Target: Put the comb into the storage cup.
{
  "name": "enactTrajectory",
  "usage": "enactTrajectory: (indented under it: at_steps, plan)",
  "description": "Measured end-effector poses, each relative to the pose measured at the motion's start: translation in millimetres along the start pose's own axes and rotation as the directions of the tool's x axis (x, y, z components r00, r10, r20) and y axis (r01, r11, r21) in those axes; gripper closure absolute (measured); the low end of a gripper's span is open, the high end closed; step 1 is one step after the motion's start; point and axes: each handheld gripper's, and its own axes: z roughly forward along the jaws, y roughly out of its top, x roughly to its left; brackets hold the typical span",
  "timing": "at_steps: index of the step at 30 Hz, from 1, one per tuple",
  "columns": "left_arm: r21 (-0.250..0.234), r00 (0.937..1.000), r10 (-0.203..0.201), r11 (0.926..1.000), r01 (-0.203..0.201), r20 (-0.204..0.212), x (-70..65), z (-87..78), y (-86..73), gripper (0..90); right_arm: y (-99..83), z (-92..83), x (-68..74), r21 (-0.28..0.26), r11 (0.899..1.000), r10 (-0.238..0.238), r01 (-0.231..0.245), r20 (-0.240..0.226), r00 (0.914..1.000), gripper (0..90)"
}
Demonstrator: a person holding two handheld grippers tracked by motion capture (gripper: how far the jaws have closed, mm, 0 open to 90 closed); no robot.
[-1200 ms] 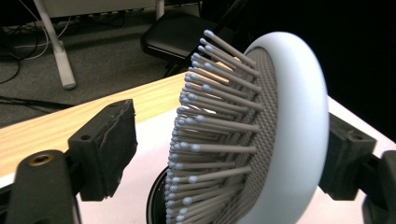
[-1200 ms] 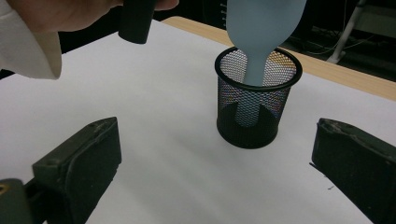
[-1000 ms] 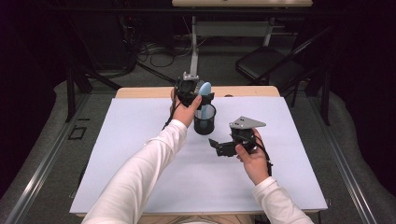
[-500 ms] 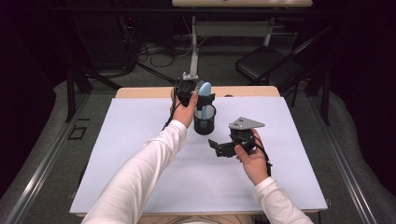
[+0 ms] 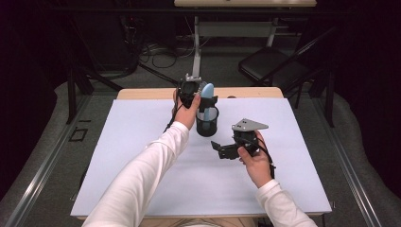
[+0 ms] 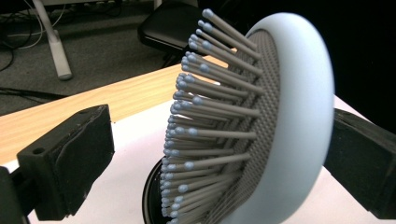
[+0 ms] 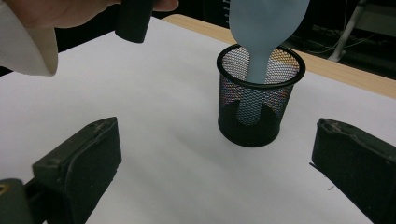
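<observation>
Hairbrush (image 6: 261, 126) stands in the mesh cup (image 7: 260, 95) between the left tongs' (image 6: 205, 154) just-opened jaws.

A mesh cup (image 5: 207, 125) stands on the worktop (image 5: 142, 156), toward its far edge and near the middle. A hairbrush (image 5: 206, 94) stands in the cup, handle down, head above the rim. The left tongs (image 5: 201, 94) sit at the brush head, one jaw on each side. The right tongs (image 5: 216, 147) lie nearer the person, right of the cup and well apart from it.
</observation>
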Motion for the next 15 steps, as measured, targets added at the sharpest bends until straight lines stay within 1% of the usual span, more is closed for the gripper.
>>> enactTrajectory:
  at_steps: [15]
  plan:
    - [0.0,1.0,0.001,1.0,-0.001,0.003,0.6,-0.7,0.4,0.4,-0.3,0.6,0.6,0.004,1.0,0.0,0.0,-0.004,1.0,1.1]
